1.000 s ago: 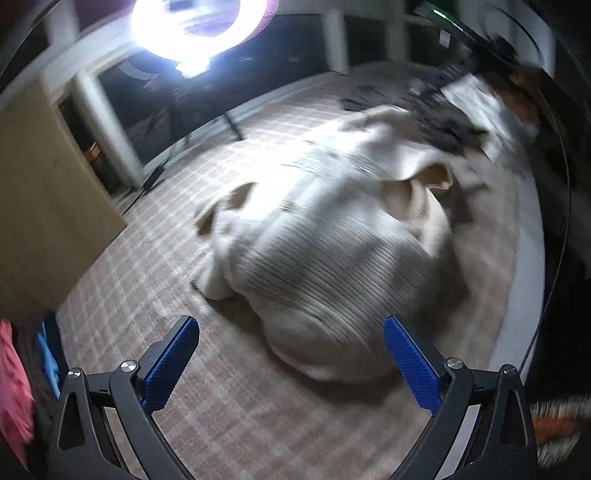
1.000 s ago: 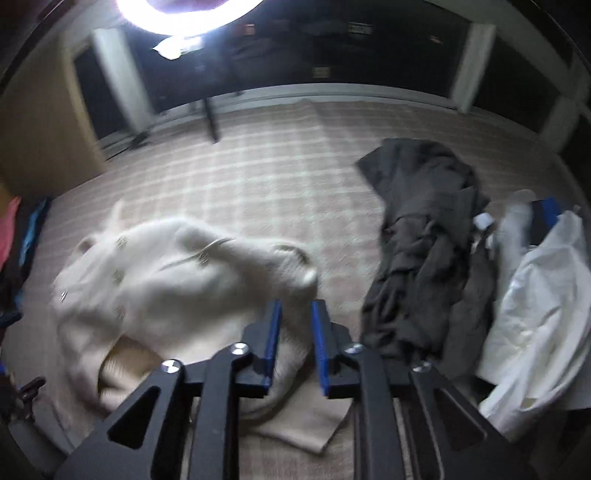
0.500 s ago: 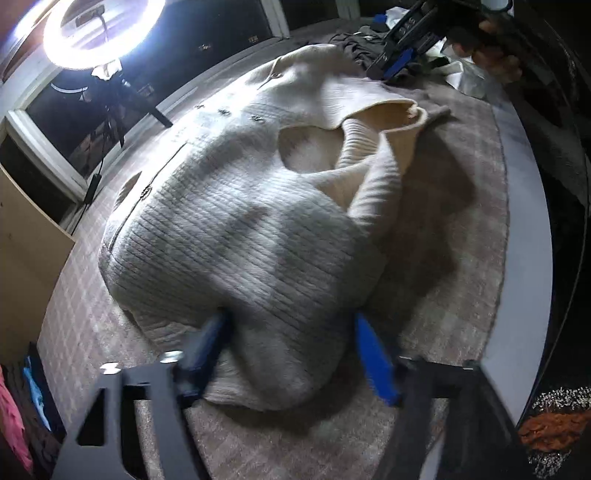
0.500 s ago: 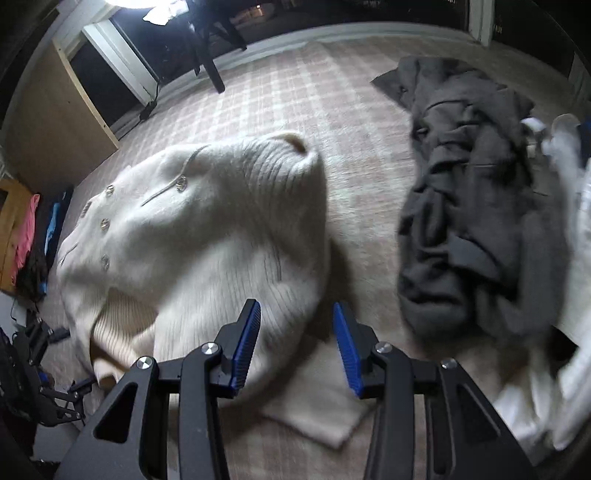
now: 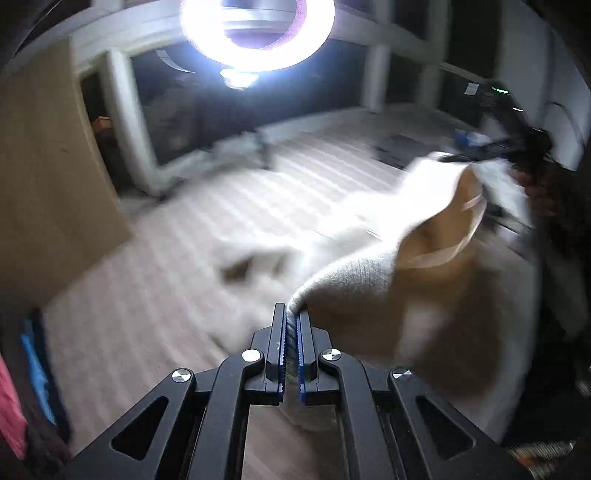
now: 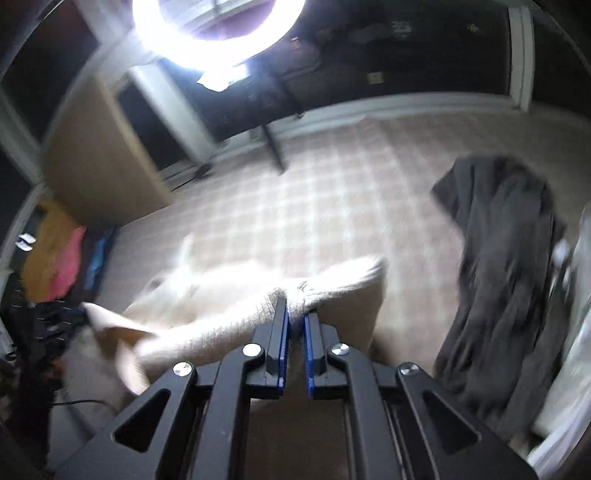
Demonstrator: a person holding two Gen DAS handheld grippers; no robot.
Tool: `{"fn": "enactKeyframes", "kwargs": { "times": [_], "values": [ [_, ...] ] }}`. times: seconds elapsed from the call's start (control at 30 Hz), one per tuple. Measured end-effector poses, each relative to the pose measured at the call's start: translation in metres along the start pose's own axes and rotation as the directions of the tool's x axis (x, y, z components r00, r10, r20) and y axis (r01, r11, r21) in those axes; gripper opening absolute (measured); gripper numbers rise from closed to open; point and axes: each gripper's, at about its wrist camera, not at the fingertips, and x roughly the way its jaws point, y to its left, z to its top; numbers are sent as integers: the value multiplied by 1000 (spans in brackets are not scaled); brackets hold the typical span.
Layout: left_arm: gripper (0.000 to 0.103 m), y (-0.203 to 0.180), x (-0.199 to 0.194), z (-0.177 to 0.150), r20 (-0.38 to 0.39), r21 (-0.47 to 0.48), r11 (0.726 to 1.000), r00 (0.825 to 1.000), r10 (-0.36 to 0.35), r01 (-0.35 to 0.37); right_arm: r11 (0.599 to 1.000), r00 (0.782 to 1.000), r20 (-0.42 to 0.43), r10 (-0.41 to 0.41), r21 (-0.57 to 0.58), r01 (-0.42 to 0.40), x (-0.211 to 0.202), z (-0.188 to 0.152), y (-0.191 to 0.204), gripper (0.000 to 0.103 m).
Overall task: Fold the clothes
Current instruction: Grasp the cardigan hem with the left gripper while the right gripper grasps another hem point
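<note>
Both grippers have just been closing, and both are now clamped on the cream sweater (image 5: 369, 273). Left gripper (image 5: 291, 332) pinches a ribbed edge between its blue pads. Right gripper (image 6: 295, 328) does the same on another edge; knit bunches at its tips.

The sweater is off the checked cover (image 6: 332, 192), hanging between the two grips. Its far part still trails down onto the cover, toward the ring light (image 5: 258, 33). Frames are motion-blurred, so I can't tell which edge (hem or shoulder) either gripper has.

Key relation: in the left view the sweater runs up and to the right from the pads, to the right gripper at the far right edge. So the held edge spans gripper to gripper, and the long axis drops away from that line toward the ring light. Judgement: next move is spread and lay flat; both hands are equally engaged, neither nearer.

The dark clothes (image 6: 506, 266) lie on the side away from the ring light's stand, near the sweater. Risk of snagging.
</note>
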Motion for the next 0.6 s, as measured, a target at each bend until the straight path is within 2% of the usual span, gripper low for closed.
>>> {"fn": "enactKeyframes", "kwargs": {
  "times": [0.03, 0.1, 0.17, 0.2, 0.27, 0.3, 0.37, 0.47, 0.53, 0.6],
  "values": [
    [15, 10, 10, 8, -7, -6, 1000, 1000, 27, -27, 997, 996, -39, -75, -28, 74, 18, 10, 0, 10],
    [19, 23, 25, 12, -53, -25, 996, 995, 85, -87, 994, 986, -126, -108, -5, 109, 39, 18, -10, 12],
    [20, 29, 23, 8, -58, -35, 994, 993, 103, -106, 999, 994, -99, -41, -12, 40, 32, 17, -13, 12],
    [25, 30, 13, 3, -40, -49, 996, 996, 75, -76, 999, 997, -73, -10, -36, 7, 26, 16, -12, 13],
    [45, 30, -2, -6, -4, -56, 998, 1000, 15, -16, 992, 999, -39, 18, -125, -23, 20, 13, 0, 24],
    [57, 28, -5, -10, 0, -48, 999, 1000, -1, 1, 986, 999, -35, 26, -166, -31, 19, 14, 5, 34],
    [61, 24, -1, -13, -5, -37, 999, 1000, -20, 20, 971, 998, -36, 42, -235, -49, 23, 14, 13, 38],
    [63, 27, 23, -18, -66, -67, 996, 996, -67, 63, 944, 996, -48, 69, -319, -81, 33, 17, 24, 39],
    [63, 33, 39, -22, -110, -117, 988, 988, -109, 96, 916, 993, -79, 92, -385, -116, 41, 15, 31, 52],
    [63, 37, 48, -27, -128, -158, 979, 981, -148, 127, 891, 989, -116, 87, -435, -130, 52, 14, 36, 53]
  ]
}}
